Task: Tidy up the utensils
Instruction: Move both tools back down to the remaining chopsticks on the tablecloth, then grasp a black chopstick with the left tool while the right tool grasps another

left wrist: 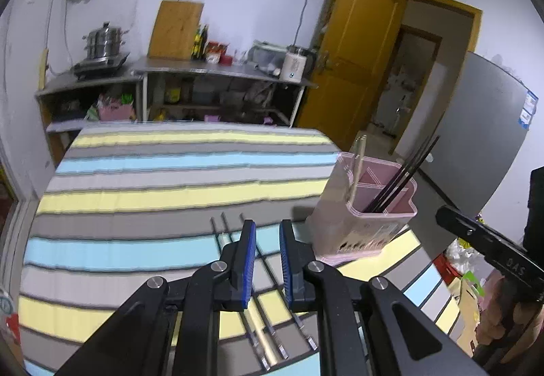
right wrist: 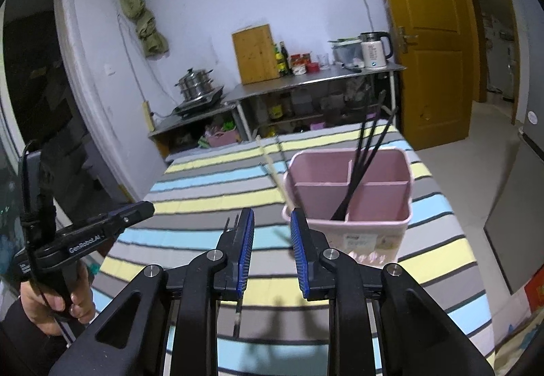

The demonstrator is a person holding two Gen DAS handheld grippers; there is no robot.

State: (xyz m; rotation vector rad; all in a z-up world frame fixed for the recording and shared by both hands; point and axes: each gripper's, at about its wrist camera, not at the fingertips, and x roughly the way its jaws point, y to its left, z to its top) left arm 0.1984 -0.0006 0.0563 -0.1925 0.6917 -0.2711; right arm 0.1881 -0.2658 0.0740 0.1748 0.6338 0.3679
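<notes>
Striped cloth (left wrist: 176, 168) in yellow, blue and grey bands covers the table you are working over, with a white wall, a steel counter (right wrist: 316, 78) and an ochre door (right wrist: 428, 35) behind it.

Your left gripper (left wrist: 267, 260) hovers over the near part of the cloth, its blue-padded fingers (left wrist: 247, 268) apart with nothing between them. Under it several loose chopsticks (left wrist: 268, 318) lie flat on the cloth, dark ones with metal ends and one pale wooden one, running roughly along the line of the fingers, with tips poking out beyond the fingertips.

Just to the right of that gripper stands the pink utensil holder (left wrist: 360, 226), upright on the cloth and split into compartments by inner walls. A bundle of black chopsticks (left wrist: 404, 175) leans out of one near compartment, tilted to the right. A pale wooden pair (left wrist: 357, 165) leans against the holder's far left corner; whether it sits inside or outside the rim you cannot tell from here.

Your right gripper (right wrist: 272, 253) is held above the cloth just short of the holder, fingers (right wrist: 245, 253) likewise parted and gripping nothing. A dark chopstick (right wrist: 237, 314) shows below its left finger. From that side your left hand (right wrist: 57, 301) is seen wrapped around the left gripper's handle.
</notes>
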